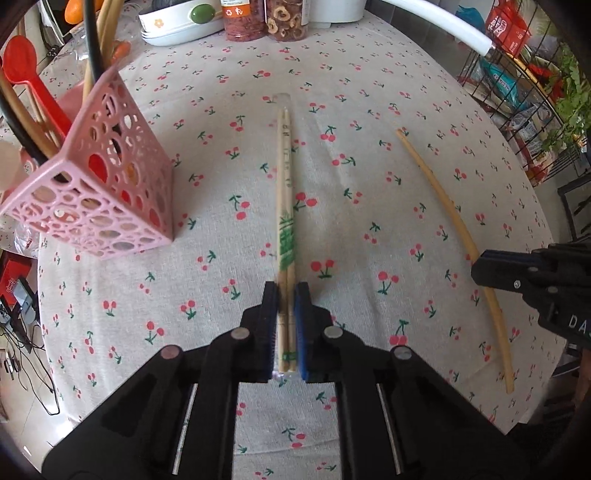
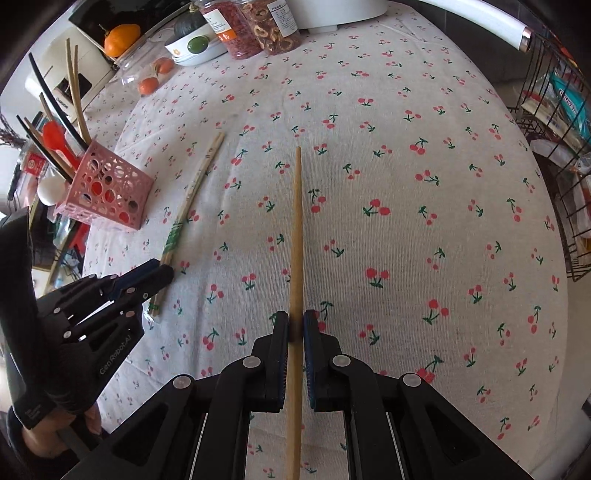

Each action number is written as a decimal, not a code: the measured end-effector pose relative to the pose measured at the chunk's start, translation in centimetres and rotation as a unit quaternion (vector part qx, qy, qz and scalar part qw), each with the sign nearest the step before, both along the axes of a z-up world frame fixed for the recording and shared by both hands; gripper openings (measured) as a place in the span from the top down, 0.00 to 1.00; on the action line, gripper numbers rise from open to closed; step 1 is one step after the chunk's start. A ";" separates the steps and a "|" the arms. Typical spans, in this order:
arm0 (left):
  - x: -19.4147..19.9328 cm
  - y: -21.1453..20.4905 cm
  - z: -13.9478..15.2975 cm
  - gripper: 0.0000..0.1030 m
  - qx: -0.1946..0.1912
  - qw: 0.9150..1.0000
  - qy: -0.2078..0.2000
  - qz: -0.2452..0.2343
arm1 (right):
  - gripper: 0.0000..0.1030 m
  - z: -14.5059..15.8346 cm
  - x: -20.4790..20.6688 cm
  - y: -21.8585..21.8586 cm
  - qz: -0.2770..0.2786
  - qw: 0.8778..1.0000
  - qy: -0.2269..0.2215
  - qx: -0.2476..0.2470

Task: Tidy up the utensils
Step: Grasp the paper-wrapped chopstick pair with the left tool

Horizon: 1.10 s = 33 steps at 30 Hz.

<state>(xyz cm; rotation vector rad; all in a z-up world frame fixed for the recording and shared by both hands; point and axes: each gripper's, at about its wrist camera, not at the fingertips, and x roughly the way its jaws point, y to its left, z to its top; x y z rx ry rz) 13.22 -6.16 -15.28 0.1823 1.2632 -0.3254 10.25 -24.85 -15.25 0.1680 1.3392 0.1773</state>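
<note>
A pair of bamboo chopsticks in a clear wrapper lies on the cherry-print tablecloth, pointing away from me. My left gripper is shut on the near end of the pair; from the right wrist view it sits on the same pair. A single plain wooden chopstick runs straight ahead between the pads of my right gripper, which is shut on it. The left wrist view shows that chopstick to the right, with the right gripper over it. A pink perforated utensil holder stands at the left.
The holder has chopsticks, a red spoon and a white spoon in it. Stacked white bowls and food jars stand at the table's far edge. A black wire rack stands beyond the right edge. Oranges lie at the back left.
</note>
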 end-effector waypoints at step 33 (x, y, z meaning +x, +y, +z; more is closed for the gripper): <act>-1.1 2.5 0.0 0.78 0.013 0.999 0.019 -0.050 | 0.63 -0.7 0.4 -0.1 0.036 0.996 0.007 -0.076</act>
